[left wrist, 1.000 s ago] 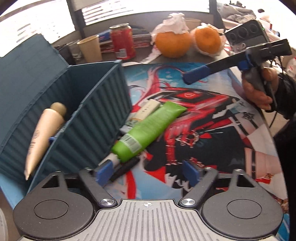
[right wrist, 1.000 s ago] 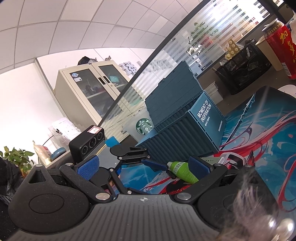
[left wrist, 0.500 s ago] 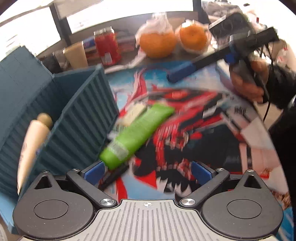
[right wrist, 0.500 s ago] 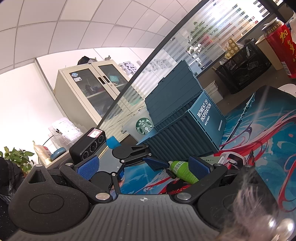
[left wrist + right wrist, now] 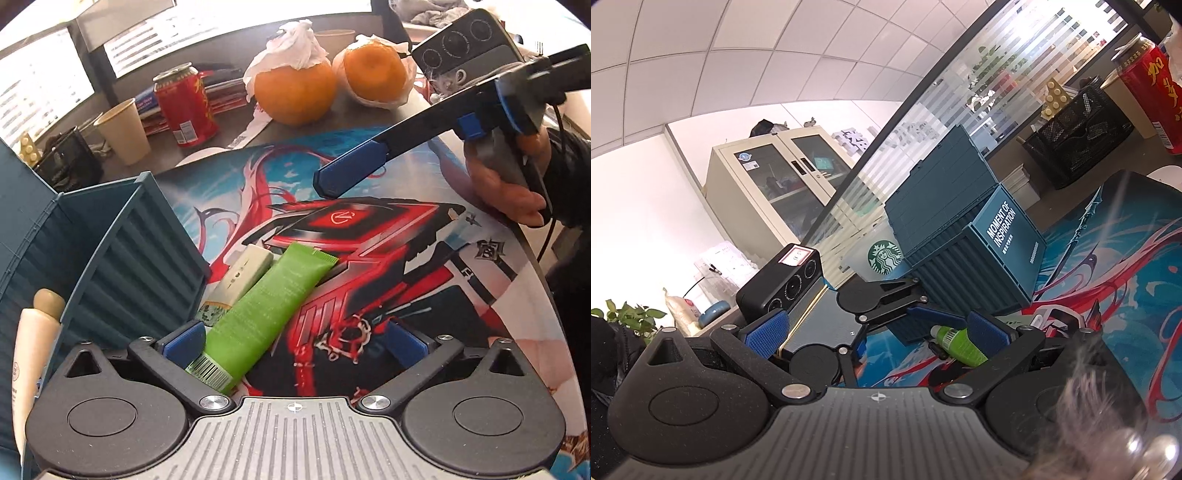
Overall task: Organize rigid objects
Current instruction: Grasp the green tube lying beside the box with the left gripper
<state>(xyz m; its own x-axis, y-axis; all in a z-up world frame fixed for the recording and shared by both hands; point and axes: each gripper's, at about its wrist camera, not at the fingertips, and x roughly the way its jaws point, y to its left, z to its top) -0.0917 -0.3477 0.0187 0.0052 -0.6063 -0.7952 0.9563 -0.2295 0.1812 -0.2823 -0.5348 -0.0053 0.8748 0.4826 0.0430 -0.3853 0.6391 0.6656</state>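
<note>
**Left wrist view: jaws wide, lining up on the green tube**

Left wrist view shows the left gripper [image 5: 293, 341] angled down over the printed desk mat [image 5: 424, 295], its jaws having just been opening and now spread wide. The green tube [image 5: 264, 314] lies slantwise on the mat, its barcoded cap end already between the blue pads [image 5: 184, 341] but unpinched, close to the left one. A cream tube [image 5: 242, 275] lies touching it on the side toward the open blue container box [image 5: 147, 258], which stands at the mat's left edge with a beige tube [image 5: 33, 354] inside.

To my eye, the grip should be centred across the green tube's body, clear of the cream one, before closing.

The right gripper [image 5: 877, 330] hovers level near the mat's right edge, fingers apart, empty.
</note>
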